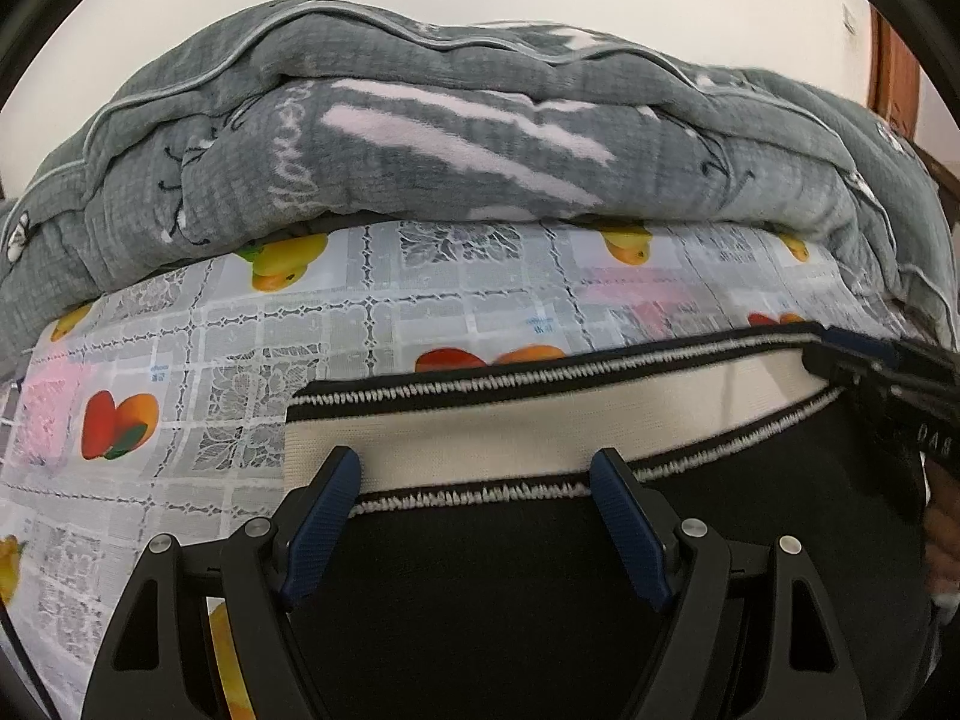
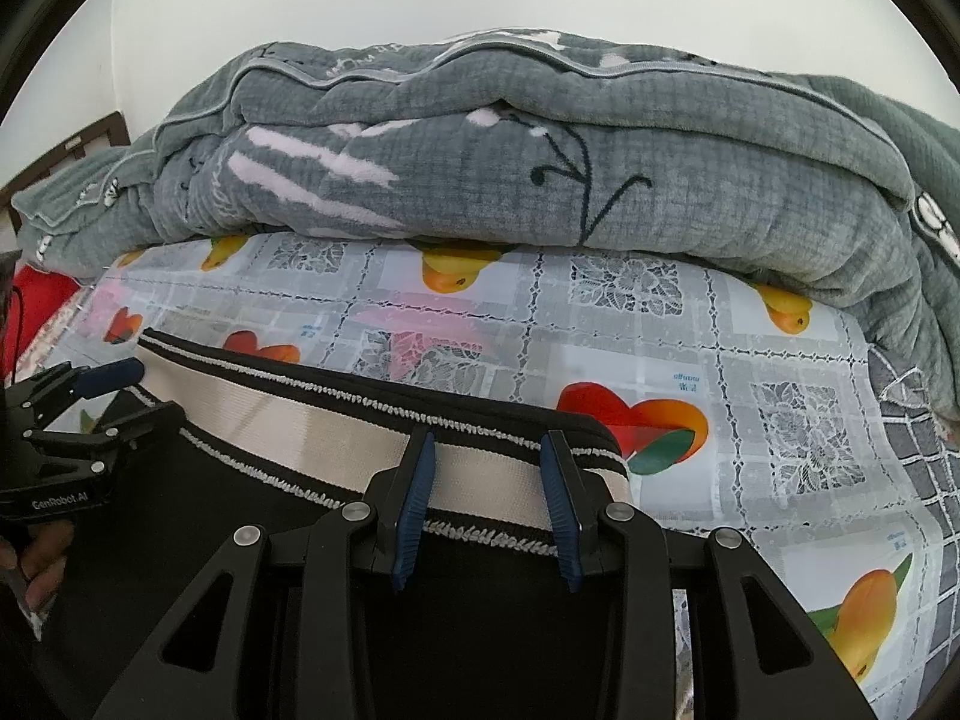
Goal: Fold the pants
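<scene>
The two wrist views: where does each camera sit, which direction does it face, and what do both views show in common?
Left wrist: sits behind the left gripper, facing forward and down at the waistband; its own fingers show, the right gripper at the right edge.
Right wrist: sits behind the right gripper, facing likewise the waistband's other end; the left gripper and a hand show at the left.
Shared: the black pants, fruit-print tablecloth and grey blanket.
</scene>
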{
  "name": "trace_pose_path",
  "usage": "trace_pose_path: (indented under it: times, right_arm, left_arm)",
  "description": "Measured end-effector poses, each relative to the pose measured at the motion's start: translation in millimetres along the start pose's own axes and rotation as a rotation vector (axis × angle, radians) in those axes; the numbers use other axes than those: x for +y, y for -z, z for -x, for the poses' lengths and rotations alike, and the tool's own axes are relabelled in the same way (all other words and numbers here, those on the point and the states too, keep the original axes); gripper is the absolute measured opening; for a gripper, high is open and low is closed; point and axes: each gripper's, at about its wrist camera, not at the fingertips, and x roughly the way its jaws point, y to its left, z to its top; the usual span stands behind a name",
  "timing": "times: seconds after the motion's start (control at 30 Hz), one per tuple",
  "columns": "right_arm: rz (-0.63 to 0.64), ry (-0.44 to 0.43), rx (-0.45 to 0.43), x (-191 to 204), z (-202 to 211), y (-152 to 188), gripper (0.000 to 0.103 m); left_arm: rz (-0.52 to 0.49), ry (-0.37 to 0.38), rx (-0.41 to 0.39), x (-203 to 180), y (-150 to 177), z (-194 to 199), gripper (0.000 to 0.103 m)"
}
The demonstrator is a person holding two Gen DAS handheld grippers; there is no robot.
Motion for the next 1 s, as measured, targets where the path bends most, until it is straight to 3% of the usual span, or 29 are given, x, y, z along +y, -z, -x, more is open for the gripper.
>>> trace_pose_path:
  times: [0.13,0.3,0.53,0.73,0.87,0.93,1.0]
  right_arm:
    - [-0.017,-0.023,0.022,-7.5,30.6,8.6,0.041]
    - [-0.017,-0.017,0.020,-5.8,77.0,56.9,0.041]
    - [0.004,0.031,0.010,2.5,130.1,136.3,0.042]
    - [0.020,0.051,0.038,6.7,148.7,170.5,0.042]
    - [-0.029,0.015,0.061,2.9,157.6,180.0,0.042]
    - [-0.042,0.004,0.059,2.9,163.4,185.5,0.042]
    - [-0.043,0.008,0.053,4.1,168.4,188.9,0.042]
  left_arm:
    - [-0.046,0.029,0.049,-7.0,18.7,27.8,0.077]
    - [-0.088,0.062,0.029,-19.1,66.9,79.9,0.077]
    - [0.022,0.054,-0.008,-16.9,133.2,133.5,0.077]
    - [0.046,0.058,0.049,-3.8,170.2,160.3,0.077]
    - [-0.042,-0.037,0.073,-13.3,187.9,166.5,0.074]
    - [-0.089,-0.076,0.093,-18.7,194.3,164.3,0.062]
    - [-0.120,-0.100,0.087,-21.4,195.7,163.5,0.060]
